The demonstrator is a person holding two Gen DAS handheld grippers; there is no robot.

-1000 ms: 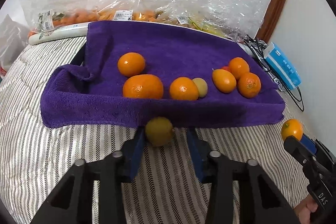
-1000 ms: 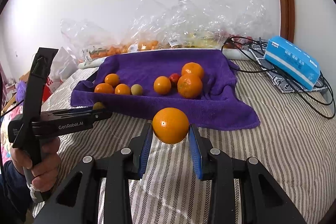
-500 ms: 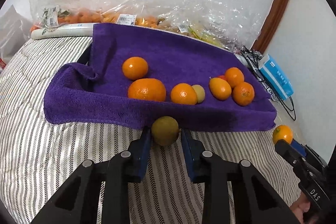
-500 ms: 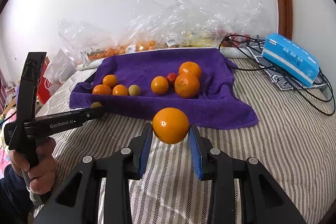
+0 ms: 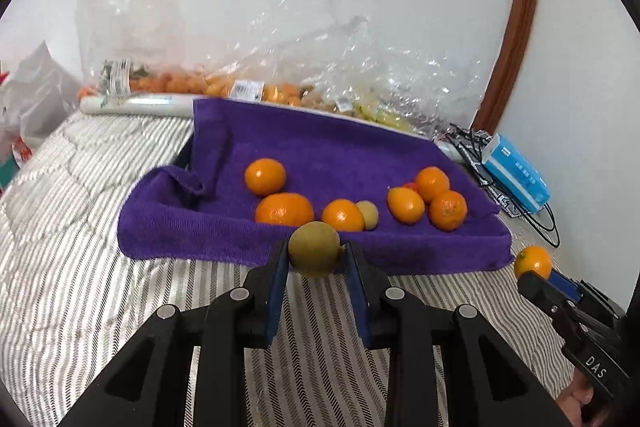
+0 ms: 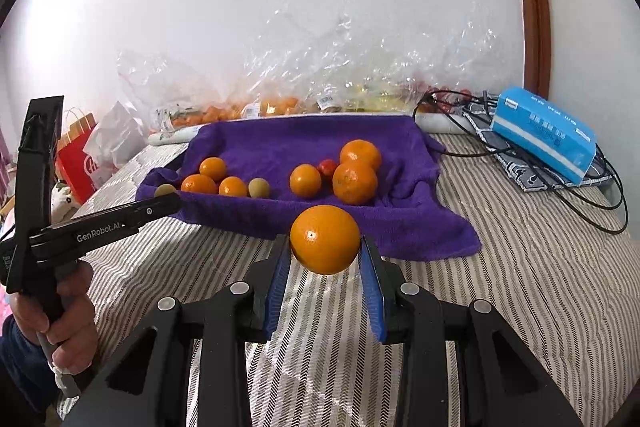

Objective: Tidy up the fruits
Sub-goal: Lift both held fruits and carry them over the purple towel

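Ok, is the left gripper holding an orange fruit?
No, the left gripper is shut on a greenish-yellow fruit; the orange is in the right gripper.

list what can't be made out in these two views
- Fruit in the plastic bags, both views: crinkled, glaring film hides kinds and count.
- Red fruit: mostly hidden behind oranges in the left wrist view, too small to identify in the right.
- Green fruit in the left gripper: its sides are hidden by the fingers.
- Right gripper, left wrist view: its far finger is hidden and its handle is cut by the frame edge.
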